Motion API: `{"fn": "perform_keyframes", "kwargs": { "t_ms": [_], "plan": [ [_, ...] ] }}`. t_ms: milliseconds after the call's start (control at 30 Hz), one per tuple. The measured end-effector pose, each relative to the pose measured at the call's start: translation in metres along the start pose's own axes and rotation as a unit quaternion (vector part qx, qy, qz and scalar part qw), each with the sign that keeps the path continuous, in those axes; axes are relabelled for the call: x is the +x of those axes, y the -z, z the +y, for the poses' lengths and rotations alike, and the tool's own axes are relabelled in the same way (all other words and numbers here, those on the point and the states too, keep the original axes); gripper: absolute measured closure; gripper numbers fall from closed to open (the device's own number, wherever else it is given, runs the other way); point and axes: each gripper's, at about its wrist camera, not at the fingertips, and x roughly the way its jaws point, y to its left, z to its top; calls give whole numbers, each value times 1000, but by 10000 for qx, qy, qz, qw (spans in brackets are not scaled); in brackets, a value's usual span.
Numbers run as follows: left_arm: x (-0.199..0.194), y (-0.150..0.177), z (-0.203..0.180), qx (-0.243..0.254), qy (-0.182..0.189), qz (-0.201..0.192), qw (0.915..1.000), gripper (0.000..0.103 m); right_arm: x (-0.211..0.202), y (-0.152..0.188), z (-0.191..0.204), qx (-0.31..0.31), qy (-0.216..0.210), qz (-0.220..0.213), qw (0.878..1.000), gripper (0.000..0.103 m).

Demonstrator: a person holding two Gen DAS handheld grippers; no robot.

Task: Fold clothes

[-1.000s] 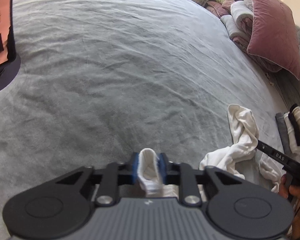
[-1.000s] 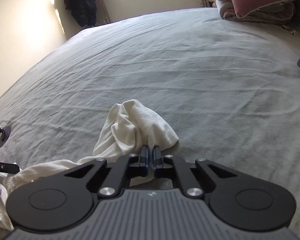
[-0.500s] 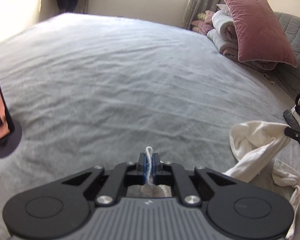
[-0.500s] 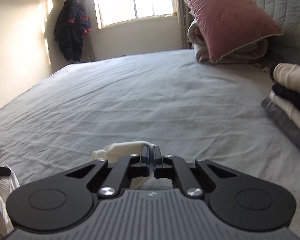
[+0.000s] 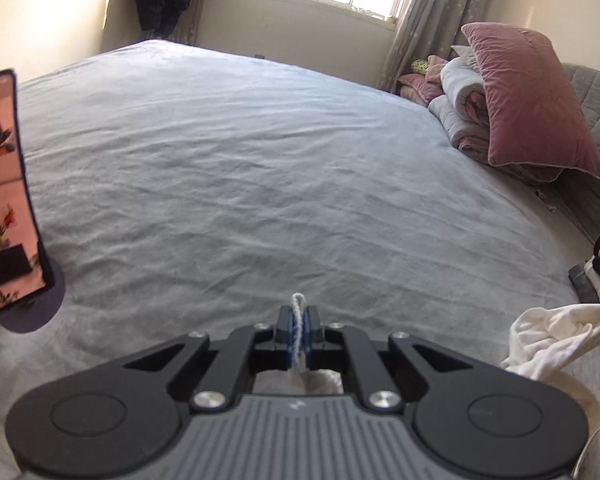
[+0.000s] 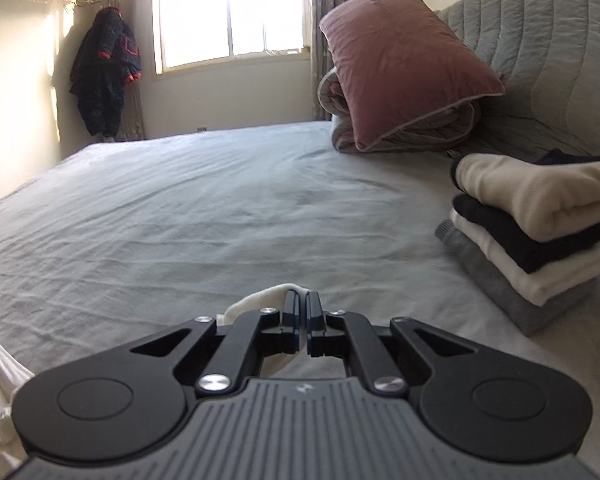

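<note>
While four folded clothes are sitting stacked [image 6: 536, 236] on the bed [image 6: 220, 216], both hand-held grippers, left [image 5: 298, 330] and right [image 6: 302, 326], are pinching one white garment [image 5: 552, 338]. Its folding is only beginning, I'd say.

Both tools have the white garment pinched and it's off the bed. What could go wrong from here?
1. The left tool holds only a thin edge of the white garment, so it could slip out under tension.
2. The right tool grips a bunched fold, so the cloth may spread unevenly.
3. The folded stack sits close on the right; swinging fabric could topple it, and the propped phone on the left is similarly exposed.
</note>
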Motion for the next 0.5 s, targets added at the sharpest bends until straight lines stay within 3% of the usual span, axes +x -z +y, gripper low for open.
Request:
{"fn": "perform_keyframes", "kwargs": {
  "t_ms": [333, 433, 500],
  "plan": [
    [2, 16, 32, -90, -222, 387, 9990, 98, 2, 30, -27, -296, 272, 808, 9959, 100],
    [12, 22, 32, -4, -197, 839, 9963, 98, 13, 45, -26, -402, 130, 1426, 9889, 100],
    [19, 26, 32, 39, -184, 1087, 9939, 96, 16, 52, -22, -511, 75, 1580, 9861, 99]
  ]
}}
